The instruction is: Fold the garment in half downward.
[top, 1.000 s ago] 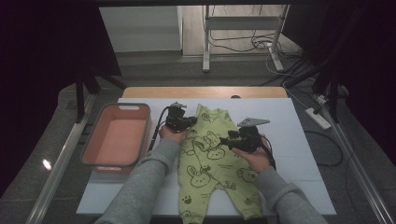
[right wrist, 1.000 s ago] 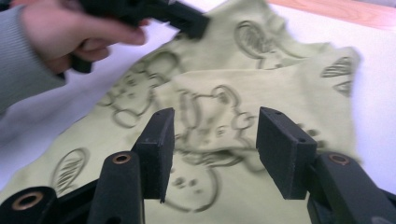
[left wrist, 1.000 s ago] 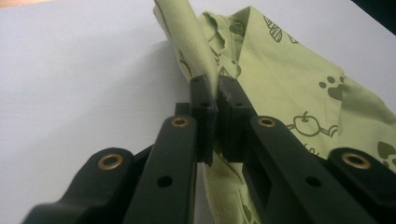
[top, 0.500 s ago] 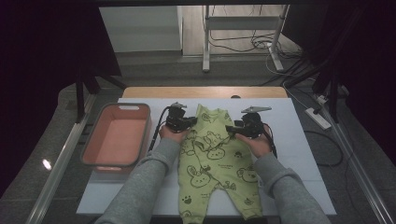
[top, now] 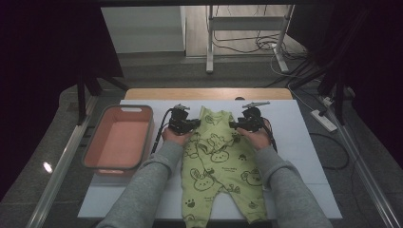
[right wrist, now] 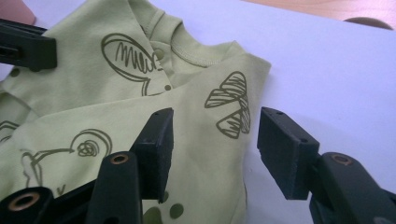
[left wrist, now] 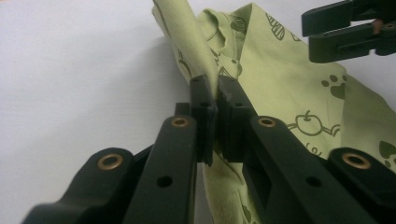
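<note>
In the high view the romper's [top: 216,164] leg ends run off the bottom edge, as do both grey sleeves [top: 142,190]. The left hand-held gripper [top: 192,124] covers the cloth it pinches, so the pinched edge is hidden. In the right gripper view the far left hand-held gripper [right wrist: 25,46] is cut by the frame's left edge.

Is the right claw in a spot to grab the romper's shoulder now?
Probably yes. The right claw is open, its jaws straddling the edge of the romper at the shoulder, with nothing between them but cloth. The left claw, shut on the other shoulder, stays out of its way.
</note>
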